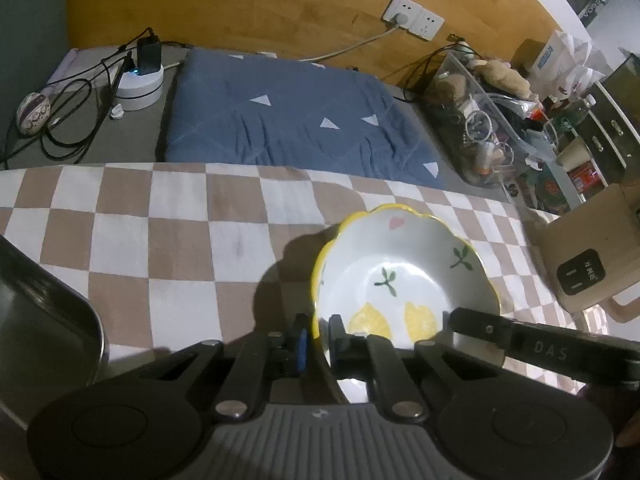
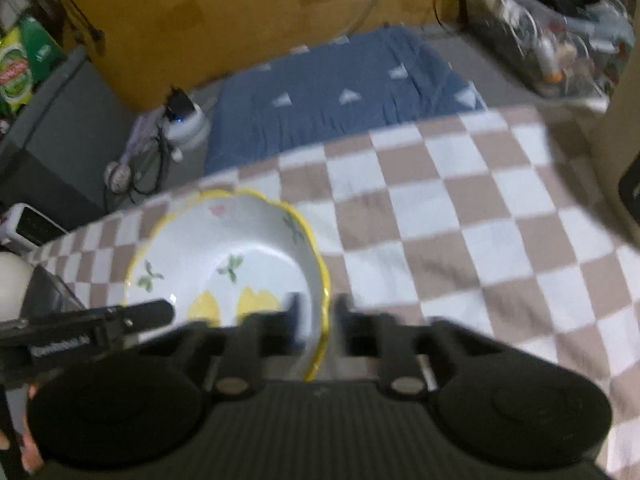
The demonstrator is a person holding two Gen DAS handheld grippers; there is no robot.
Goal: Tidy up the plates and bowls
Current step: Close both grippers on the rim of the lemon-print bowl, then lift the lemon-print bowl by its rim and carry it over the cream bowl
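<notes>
You hold a white scalloped ceramic bowl with a yellow rim and lemon-and-leaf pattern (image 1: 400,276) upright. Its rim sits between your left gripper (image 1: 318,334) fingers on one side, your right gripper (image 2: 318,314) fingers on the other.

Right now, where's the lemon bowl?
The lemon-painted bowl sits over the checkered cloth, near its front edge, pinched at opposite rims by the left hand-held gripper and right hand-held gripper; the beige kettle is to its right.
</notes>
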